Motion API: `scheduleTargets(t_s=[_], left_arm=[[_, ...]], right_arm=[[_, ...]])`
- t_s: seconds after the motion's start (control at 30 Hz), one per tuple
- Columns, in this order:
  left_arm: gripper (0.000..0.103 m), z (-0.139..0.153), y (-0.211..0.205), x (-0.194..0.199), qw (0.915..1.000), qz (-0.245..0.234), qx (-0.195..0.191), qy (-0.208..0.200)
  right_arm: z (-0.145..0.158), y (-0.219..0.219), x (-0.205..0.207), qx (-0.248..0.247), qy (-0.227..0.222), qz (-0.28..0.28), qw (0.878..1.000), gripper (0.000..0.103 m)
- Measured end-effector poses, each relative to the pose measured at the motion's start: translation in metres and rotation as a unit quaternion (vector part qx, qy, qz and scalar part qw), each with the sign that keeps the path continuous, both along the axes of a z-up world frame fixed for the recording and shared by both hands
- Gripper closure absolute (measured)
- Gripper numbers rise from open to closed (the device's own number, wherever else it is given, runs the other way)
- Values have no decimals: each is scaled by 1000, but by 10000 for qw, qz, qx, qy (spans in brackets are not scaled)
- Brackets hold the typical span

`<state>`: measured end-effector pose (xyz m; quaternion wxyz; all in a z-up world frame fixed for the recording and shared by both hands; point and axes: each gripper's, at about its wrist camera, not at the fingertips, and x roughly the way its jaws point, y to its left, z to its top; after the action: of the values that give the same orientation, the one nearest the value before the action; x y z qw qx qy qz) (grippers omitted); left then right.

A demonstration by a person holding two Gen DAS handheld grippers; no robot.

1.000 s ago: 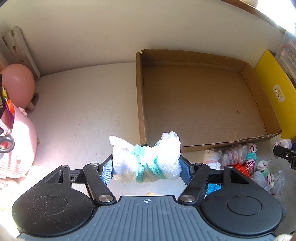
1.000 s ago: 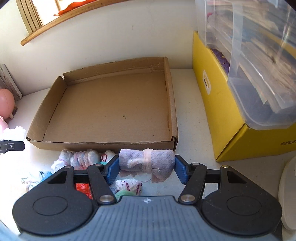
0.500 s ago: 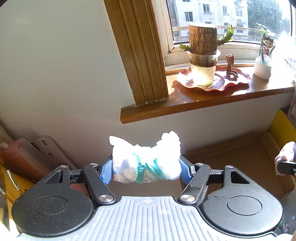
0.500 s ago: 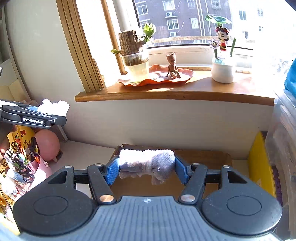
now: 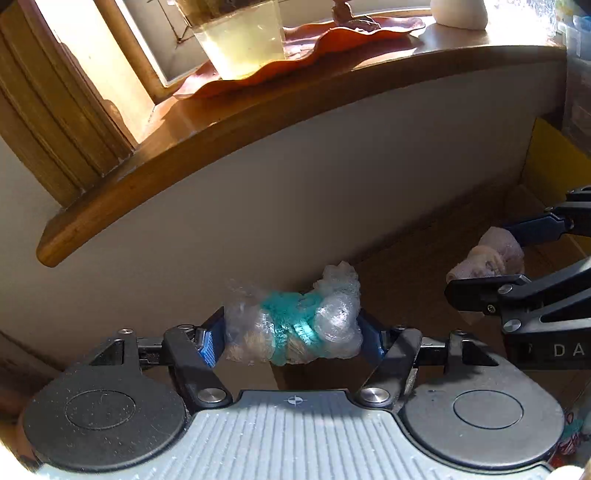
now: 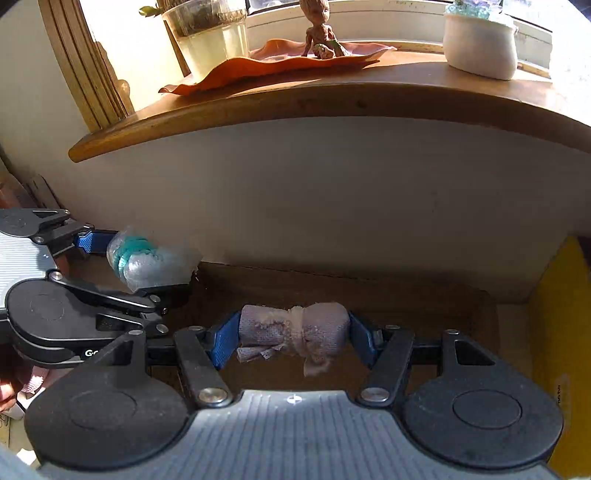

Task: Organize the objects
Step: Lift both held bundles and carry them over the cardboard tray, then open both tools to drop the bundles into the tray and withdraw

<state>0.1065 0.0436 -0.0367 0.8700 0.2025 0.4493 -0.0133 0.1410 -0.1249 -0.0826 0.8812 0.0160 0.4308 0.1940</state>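
- Two grippers in view, each one closed around a small rolled bundle, both held above the brown cardboard box (image 6: 388, 295) below the wall.
- Left gripper (image 5: 291, 334): blue pads pressed on both ends of a bundle in clear plastic with teal yarn (image 5: 291, 328), held sideways between the fingers.
- Right gripper (image 6: 293, 334): blue pads pressed on both ends of a grey-pink cloth roll (image 6: 293, 330), tied in the middle, loose ends hanging down.
- Seen from the right wrist: left gripper at the left, a little farther, over the far left corner of the box.
- Seen from the left wrist: right gripper at the right edge, with its roll, close to the left one but apart.
- Above and far: wooden windowsill (image 6: 332, 99) with orange leaf-shaped tray (image 6: 277, 62), glass cup (image 6: 208, 37), small figurine (image 6: 319, 29), white pot (image 6: 480, 44).
- At the right: yellow box (image 6: 557, 332), beside the cardboard box.
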Motion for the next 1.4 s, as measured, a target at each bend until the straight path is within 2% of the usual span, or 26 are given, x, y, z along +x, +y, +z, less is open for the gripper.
scheduleTargets(t_s=[0.1,0.2,0.37,0.47,0.6,0.8,1.03,1.17,1.3,1.4], left_arm=[[28,-35,-17,5,9963,-667,517,148],[27,-60,-22,9,9892,-1165,832,320],[25,-82,-14,18,9867,-1346,688,591],[19,-86,-6,23,9898,-1172,560,588],[18,-89,1,25,9919,-1015,513,570],[10,-76,10,11,9947,-826,501,351],[8,-63,29,-5,9983,-385,299,314],[7,-58,42,-15,9995,33,32,313],[7,-55,40,-11,9992,215,-18,329],[7,-51,42,-15,9986,382,-191,327]], right_arm=[[-17,-1,4,-114,37,114,9999,43],[-31,-2,11,-87,150,161,9997,43],[-46,5,22,-85,294,202,9993,43],[-47,20,30,-126,305,360,9988,43],[-48,32,35,-87,336,424,9985,43],[-51,44,40,-67,416,463,9980,42],[-63,55,45,-243,572,421,9972,45],[-66,73,50,-72,643,674,9956,45],[-60,92,52,181,622,992,9930,45],[-55,96,49,230,625,1060,9921,44]])
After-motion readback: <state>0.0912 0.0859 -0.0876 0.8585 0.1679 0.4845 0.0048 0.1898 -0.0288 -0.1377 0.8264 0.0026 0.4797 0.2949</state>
